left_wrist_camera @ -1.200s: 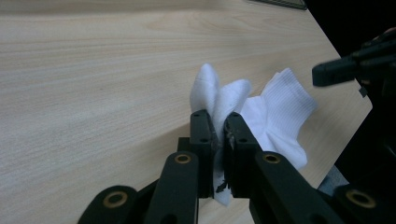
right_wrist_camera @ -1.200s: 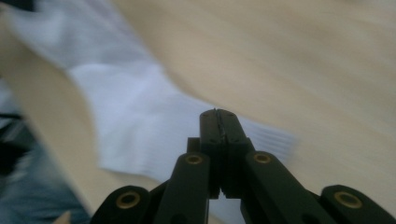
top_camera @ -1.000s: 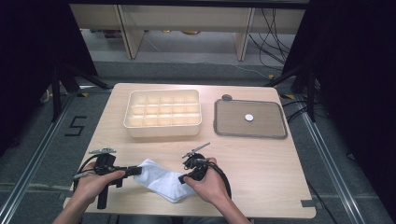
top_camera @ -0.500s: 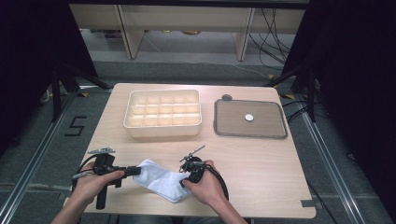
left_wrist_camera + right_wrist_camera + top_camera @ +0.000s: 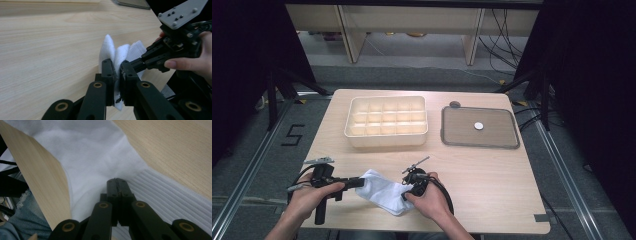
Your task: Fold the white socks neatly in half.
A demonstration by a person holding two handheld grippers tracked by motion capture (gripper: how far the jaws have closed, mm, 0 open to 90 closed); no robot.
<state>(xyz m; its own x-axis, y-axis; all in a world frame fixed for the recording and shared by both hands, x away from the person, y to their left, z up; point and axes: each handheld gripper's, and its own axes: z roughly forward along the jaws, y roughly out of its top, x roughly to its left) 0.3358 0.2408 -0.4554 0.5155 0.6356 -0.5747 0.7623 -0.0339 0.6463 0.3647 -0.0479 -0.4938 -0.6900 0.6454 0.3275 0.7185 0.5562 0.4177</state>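
White sock point(image 5: 383, 192) is lying on the near edge of the table point(image 5: 482, 180), held between both tools. Left tool point(image 5: 116, 71) is pinched on a bunched fold of the fabric, with cloth seen squeezed between the jaws in the left gripper view. Right tool point(image 5: 117, 182) is pressed together on the sock just beside the ribbed cuff point(image 5: 170, 195); whether a layer is actually caught between those jaws cannot be told, since no cloth is seen in the seam.

Risks, as judged:
- Only a thin fold is held by the left tool. If the tools are pulled apart quickly, the fold is likely to be dragged out and the grip lost.
- If nothing is trapped by the right tool, the sock would be left behind on any lift or swing free from the left tool alone.
- The sock is close to the table's near edge; a drop there could send it off onto the person's lap.
- Both tools are close together, so a jaw-to-jaw knock is possible when regripping.

Farther back, the compartment tray point(image 5: 386, 121) and the grey lid point(image 5: 479, 127) are well apart from the work; no interference is expected.
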